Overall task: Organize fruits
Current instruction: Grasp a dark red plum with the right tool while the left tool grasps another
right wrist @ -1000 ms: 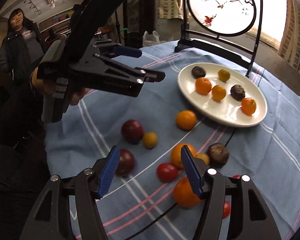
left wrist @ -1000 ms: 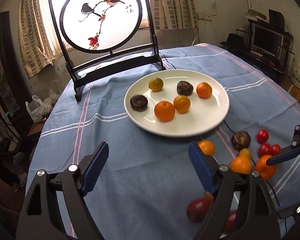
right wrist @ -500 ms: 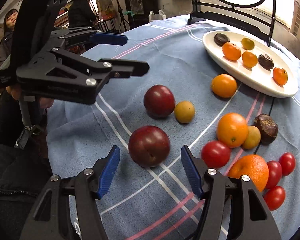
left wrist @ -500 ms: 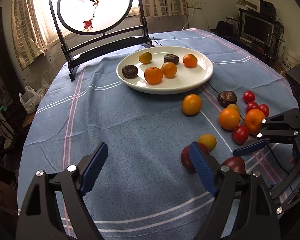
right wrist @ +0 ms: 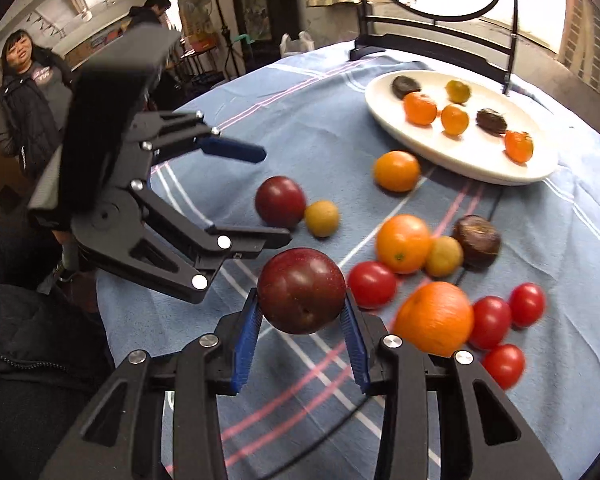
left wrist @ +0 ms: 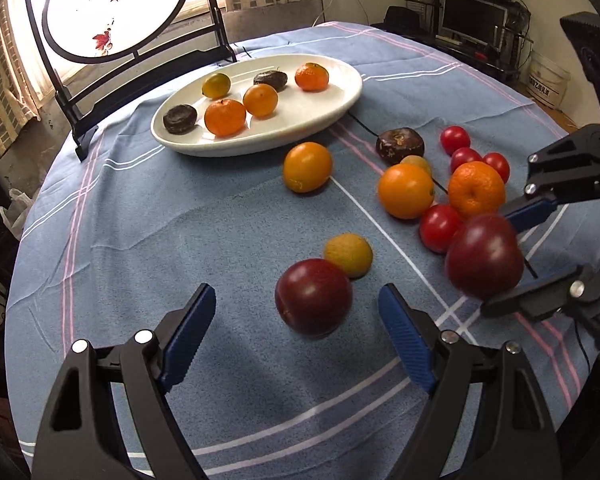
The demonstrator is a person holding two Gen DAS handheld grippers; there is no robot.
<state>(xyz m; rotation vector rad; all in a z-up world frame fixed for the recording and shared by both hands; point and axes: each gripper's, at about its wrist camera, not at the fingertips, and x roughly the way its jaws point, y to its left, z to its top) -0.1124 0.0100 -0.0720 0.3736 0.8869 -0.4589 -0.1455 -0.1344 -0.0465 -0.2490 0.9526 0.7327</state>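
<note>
My right gripper [right wrist: 302, 320] is shut on a dark red plum [right wrist: 301, 291] and holds it above the cloth; the held plum also shows in the left wrist view [left wrist: 483, 255]. My left gripper [left wrist: 296, 320] is open, its fingers on either side of a second dark red plum [left wrist: 313, 297] that lies on the cloth beside a small yellow fruit [left wrist: 348, 255]. A white plate [left wrist: 332, 106] at the back holds several oranges and dark fruits. Loose oranges [left wrist: 405, 191], red tomatoes [left wrist: 439, 227] and a dark fruit [left wrist: 399, 143] lie at the right.
A round bird screen on a black stand [left wrist: 112, 8] stands behind the plate. The table has a blue striped cloth [left wrist: 140, 220]. Two people [right wrist: 24, 92] stand beyond the table's far side in the right wrist view. A thin black cable [left wrist: 360, 124] crosses the cloth.
My right gripper has closed on the nearer plum and lifted it. My left gripper has moved forward and down, so the second plum now lies between its open fingers.
</note>
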